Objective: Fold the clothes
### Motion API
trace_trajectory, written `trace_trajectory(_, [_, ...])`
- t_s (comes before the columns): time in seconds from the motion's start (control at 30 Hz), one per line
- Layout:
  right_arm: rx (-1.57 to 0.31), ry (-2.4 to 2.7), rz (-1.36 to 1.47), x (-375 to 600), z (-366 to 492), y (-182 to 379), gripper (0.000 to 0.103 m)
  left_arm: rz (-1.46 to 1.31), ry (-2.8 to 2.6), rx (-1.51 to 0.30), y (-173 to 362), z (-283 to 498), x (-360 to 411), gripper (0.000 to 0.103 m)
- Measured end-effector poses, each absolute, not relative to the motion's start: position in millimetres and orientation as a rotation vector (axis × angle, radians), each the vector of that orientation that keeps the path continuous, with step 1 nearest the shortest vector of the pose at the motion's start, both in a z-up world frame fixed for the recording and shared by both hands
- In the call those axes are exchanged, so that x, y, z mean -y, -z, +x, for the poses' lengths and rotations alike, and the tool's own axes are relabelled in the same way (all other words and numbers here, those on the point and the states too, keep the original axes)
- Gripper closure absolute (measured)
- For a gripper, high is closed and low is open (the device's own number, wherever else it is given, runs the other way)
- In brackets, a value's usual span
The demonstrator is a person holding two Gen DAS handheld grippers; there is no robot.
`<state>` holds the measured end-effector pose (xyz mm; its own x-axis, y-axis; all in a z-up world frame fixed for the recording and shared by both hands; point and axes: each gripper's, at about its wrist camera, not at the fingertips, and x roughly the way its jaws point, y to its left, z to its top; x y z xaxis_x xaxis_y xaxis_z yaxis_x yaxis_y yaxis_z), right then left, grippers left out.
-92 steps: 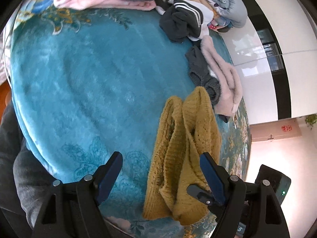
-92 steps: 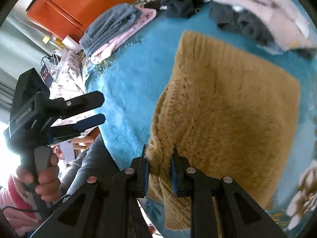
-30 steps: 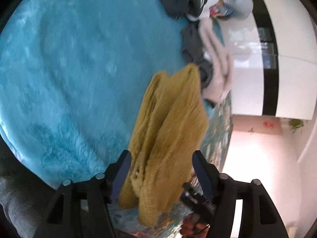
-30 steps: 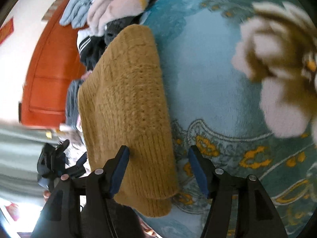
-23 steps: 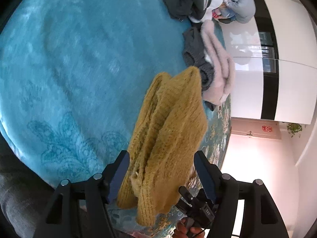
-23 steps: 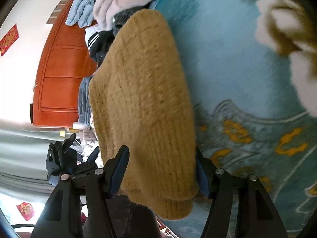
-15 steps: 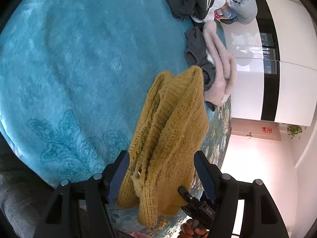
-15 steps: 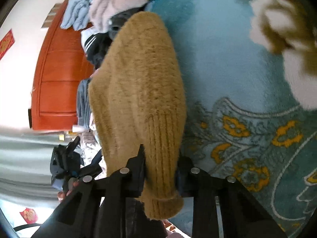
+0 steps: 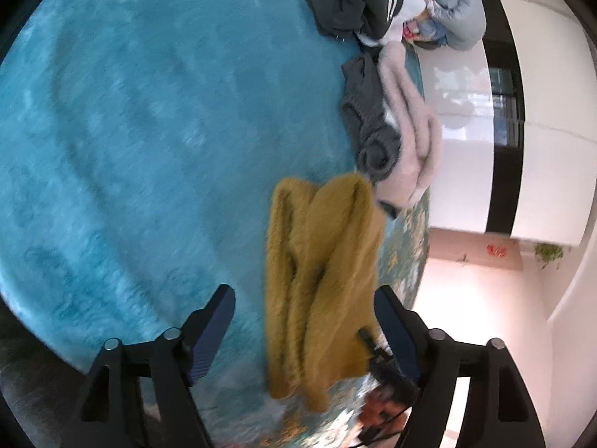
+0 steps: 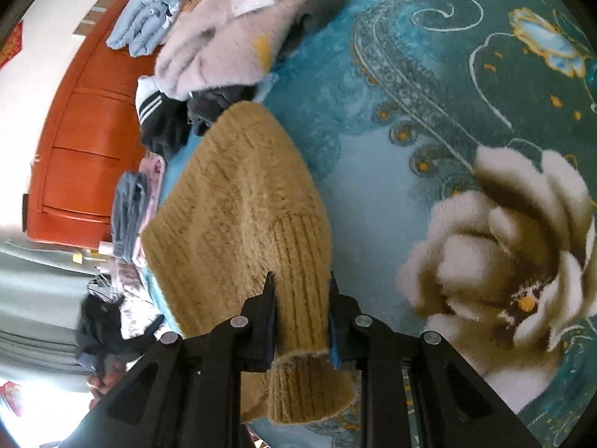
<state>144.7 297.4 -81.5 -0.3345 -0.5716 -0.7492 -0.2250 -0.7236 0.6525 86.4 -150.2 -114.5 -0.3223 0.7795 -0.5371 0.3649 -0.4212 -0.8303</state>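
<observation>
A folded mustard-yellow knit sweater [image 9: 321, 280] lies on the blue plush blanket [image 9: 149, 130] near its right edge. My left gripper [image 9: 304, 330] is open, its fingers either side of the sweater's near end and apart from it. In the right wrist view my right gripper [image 10: 301, 321] is shut on the ribbed hem of the sweater [image 10: 242, 216], which bulges out below the fingers. The right gripper also shows in the left wrist view [image 9: 388, 380], at the sweater's near right corner.
A pile of unfolded clothes lies beyond the sweater: a pale pink fleece [image 9: 410, 142], a dark grey knit [image 9: 367, 127], a black striped jacket [image 9: 358, 3] and a light blue padded garment [image 9: 451, 3]. Folded grey and pink clothes [image 10: 130, 216] sit by the orange cabinet [image 10: 82, 142].
My right gripper went from open around the sweater's hem to shut on it, and the sweater has shifted slightly. My left gripper stayed open and drew back a little.
</observation>
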Motion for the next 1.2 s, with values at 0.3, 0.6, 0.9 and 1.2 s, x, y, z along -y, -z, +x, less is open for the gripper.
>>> trace_trajectory(0.3, [0.978,2.167,1.662,-307.1,155.5,69.2,0.066,-1.609,-1.79,1.418,111.3,25.5,118.4,0.02])
trace_trajectory(0.6, [0.989,2.208,1.681,-314.9,163.5,57.1,0.063,-1.777,-1.899,1.161,142.8,1.1,101.5,0.02])
trace_trajectory(0.9, [1.026,2.181,1.77,-307.3,164.4,70.7,0.063,-1.689,-1.716,1.309,178.8,-0.9,104.9,0.019])
trace_trajectory(1.2, [1.105,2.201,1.801,-308.9,166.8,77.3,0.063,-1.611,-1.758,1.298,172.7,-0.8,99.6,0.034])
